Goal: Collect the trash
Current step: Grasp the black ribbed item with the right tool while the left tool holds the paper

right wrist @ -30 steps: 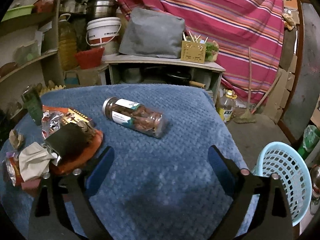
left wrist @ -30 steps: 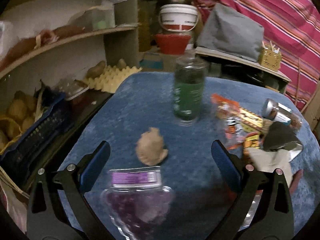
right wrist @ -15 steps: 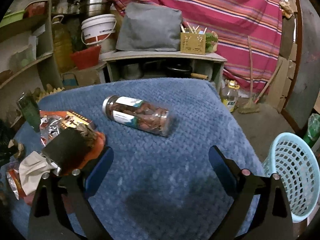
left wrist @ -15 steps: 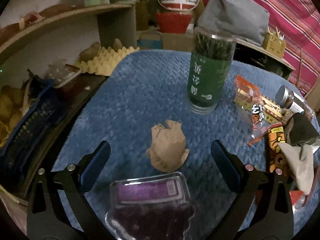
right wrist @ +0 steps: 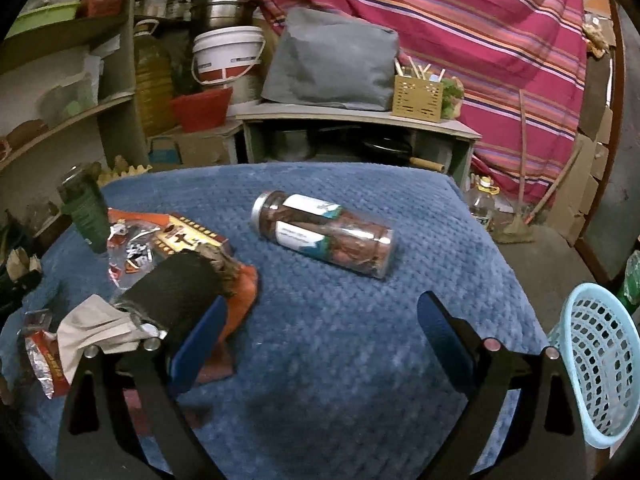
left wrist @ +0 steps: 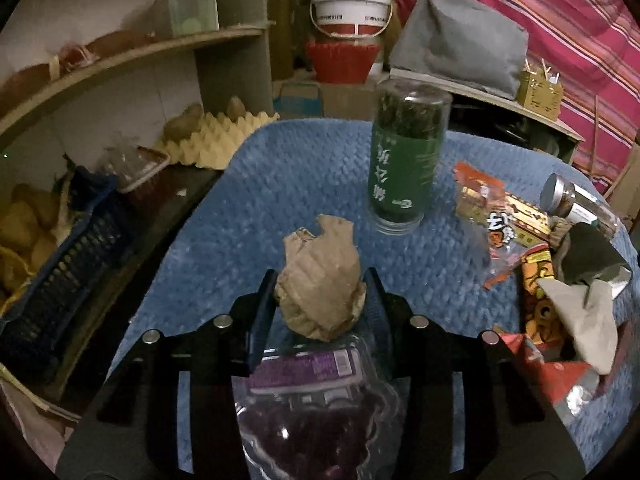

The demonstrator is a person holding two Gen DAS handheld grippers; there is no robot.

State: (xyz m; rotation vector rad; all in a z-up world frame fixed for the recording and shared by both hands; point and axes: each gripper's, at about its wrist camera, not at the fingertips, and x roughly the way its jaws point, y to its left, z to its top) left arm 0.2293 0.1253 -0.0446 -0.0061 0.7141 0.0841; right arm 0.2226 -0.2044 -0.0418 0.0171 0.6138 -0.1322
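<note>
With left tongs (left wrist: 320, 296) clamped on the paper wad (left wrist: 320, 280), I judge grasp done; next, carry to the basket (right wrist: 596, 368) beside the gaping right tongs (right wrist: 320, 328).

Crumpled matt brown paper wad (left wrist: 322, 280), glossy clear plastic clamshell (left wrist: 316, 412) just below it, rough knitted blue cloth on the table (left wrist: 288, 184), shiny foil wrappers (left wrist: 500, 216) right.

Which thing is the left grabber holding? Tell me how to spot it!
Find the blue blanket-covered table, then the tall green jar standing on it. Just in front of that jar, the left gripper is closed on a crumpled brown paper ball. Unlike the shiny, colourful snack wrappers to the right, it is plain, dull and wrinkly.
</note>
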